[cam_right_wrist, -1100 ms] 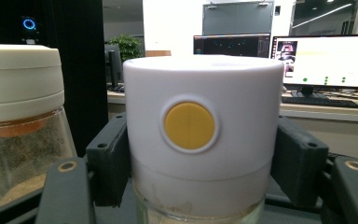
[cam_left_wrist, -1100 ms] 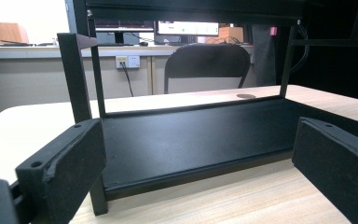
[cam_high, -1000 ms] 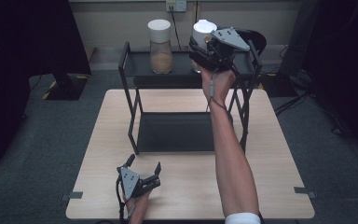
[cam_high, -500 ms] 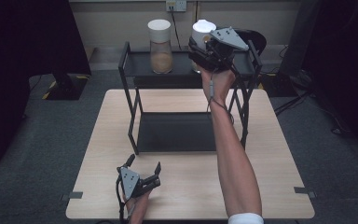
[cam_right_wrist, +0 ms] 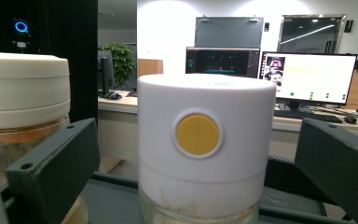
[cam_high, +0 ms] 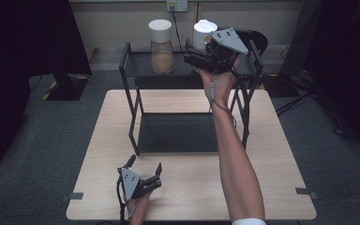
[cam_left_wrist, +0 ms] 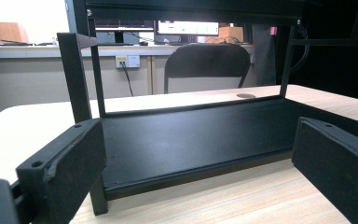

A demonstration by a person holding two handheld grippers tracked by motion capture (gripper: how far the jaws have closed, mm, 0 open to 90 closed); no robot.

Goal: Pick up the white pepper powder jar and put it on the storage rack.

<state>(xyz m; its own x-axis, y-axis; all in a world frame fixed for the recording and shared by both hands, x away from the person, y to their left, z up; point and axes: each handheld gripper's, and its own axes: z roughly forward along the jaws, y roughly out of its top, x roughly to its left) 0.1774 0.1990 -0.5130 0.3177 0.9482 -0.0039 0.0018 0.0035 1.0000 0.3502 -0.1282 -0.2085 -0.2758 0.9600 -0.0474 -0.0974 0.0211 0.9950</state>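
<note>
The right tool [cam_high: 201,55] is raised to the top shelf of a black rack [cam_high: 130,108], in the upper middle of the high view. Its jaws stand wide apart, one on each side of a jar [cam_right_wrist: 206,149] with a white lid and a yellow dot on the front. In the right gripper view the jar sits centred between the jaws, with a gap on both sides, so nothing is gripped yet. This looks like a line-up for a grasp around the lid.

A second jar [cam_high: 161,46], with a white lid and tan contents, stands just left of the first on the same shelf, near the left jaw. That makes two jars, both upright.

The left tool [cam_high: 144,172] rests low on the table [cam_high: 272,187], at the lower middle of the high view. Its jaws are also wide and hold nothing. It points at the rack's bare lower shelf [cam_left_wrist: 191,140], likely parked out of the way.

Two tools, one rack with two shelves, one table.
</note>
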